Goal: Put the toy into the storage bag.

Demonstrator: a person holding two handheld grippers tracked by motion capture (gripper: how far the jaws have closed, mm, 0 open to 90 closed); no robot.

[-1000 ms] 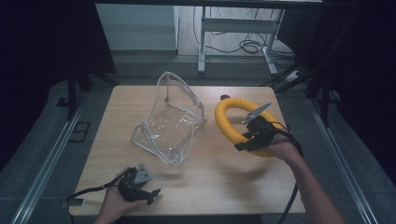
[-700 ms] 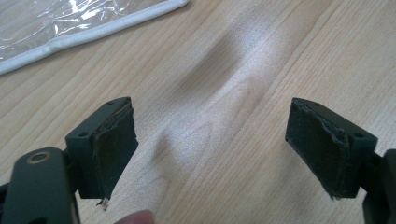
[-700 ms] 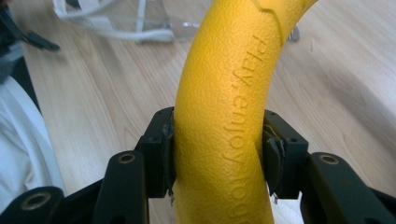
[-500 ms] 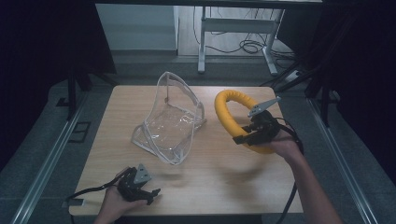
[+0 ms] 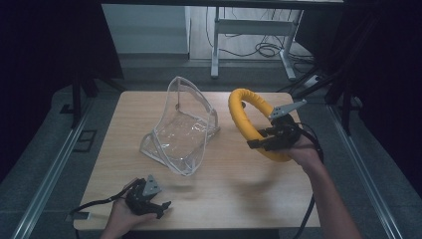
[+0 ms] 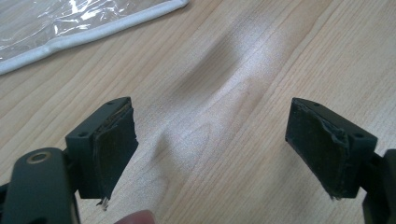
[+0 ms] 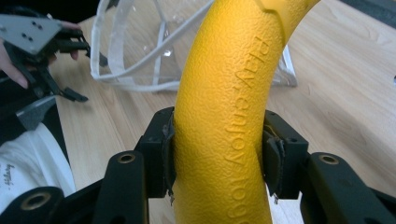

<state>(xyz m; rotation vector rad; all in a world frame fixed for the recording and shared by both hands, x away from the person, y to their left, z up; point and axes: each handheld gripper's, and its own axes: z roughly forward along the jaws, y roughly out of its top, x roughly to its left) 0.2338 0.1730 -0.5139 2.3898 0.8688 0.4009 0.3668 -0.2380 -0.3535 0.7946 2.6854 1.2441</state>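
Jaws of the right gripper (image 7: 217, 154) clench the yellow foam ring (image 7: 224, 116), carrying it; next, probably into the clear pouch (image 5: 181, 127) beyond them. Left gripper (image 6: 210, 154) rests released.

A light wooden table (image 5: 234, 199) with visible grain stands on a grey floor (image 5: 40, 149), with metal rails (image 5: 47, 174) running along both sides. Beyond its far edge a pale wall panel (image 5: 149, 30) catches the light, beside the white legs of a desk frame (image 5: 216, 45) with dark cables (image 5: 259, 50) coiled beneath. Dark curtains (image 5: 50, 45) close in left and right.
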